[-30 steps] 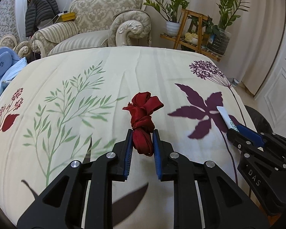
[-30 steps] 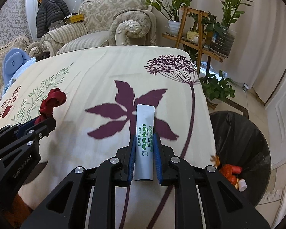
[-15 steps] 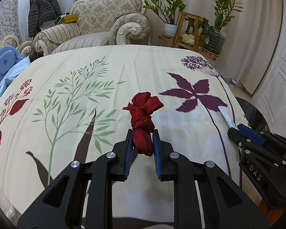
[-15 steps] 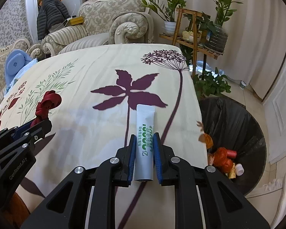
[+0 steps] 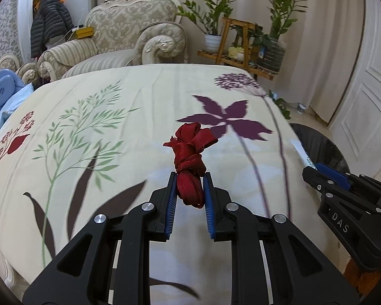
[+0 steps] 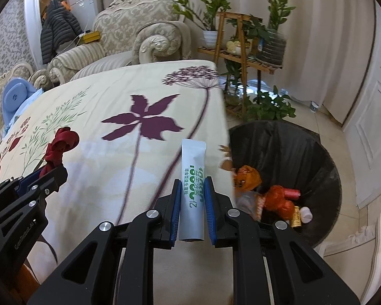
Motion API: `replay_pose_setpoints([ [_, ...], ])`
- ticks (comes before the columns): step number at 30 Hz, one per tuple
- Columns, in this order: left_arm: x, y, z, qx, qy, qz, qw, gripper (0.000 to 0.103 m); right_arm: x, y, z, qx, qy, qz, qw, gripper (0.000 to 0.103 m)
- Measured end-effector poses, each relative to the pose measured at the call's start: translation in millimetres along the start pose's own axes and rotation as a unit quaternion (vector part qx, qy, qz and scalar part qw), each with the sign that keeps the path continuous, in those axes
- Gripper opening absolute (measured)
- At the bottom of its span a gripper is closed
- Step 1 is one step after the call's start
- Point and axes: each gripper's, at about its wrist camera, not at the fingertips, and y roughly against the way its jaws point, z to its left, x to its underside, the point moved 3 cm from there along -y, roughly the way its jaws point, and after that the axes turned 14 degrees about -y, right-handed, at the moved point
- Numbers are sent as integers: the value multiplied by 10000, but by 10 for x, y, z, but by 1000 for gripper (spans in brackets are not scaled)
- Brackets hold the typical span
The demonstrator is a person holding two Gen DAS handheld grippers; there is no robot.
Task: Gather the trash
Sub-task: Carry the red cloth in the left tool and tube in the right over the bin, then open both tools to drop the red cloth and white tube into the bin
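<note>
Right wrist view: right gripper (image 6: 192,204) clamps a white sachet (image 6: 193,178); left gripper (image 5: 189,194) grips red ribbon (image 5: 189,157). Clear the bin (image 6: 292,139) rim on the right before releasing.

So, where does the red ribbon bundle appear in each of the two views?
Left wrist: red ribbon bundle at centre, clamped in the left gripper.
Right wrist: far left, above the table.
Shared landmark: purple leaf print.

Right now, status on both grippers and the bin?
Left gripper shut on red ribbon. Right gripper shut on white sachet. Bin open, path clear.
</note>
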Motion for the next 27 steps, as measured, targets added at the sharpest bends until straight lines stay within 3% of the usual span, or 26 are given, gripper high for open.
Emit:
replay_pose_setpoints([
  [27, -596, -361, -1147, 573, -647, -184, 9961, 20, -446, 67, -1092, 799, -744, -476, 9929, 19],
])
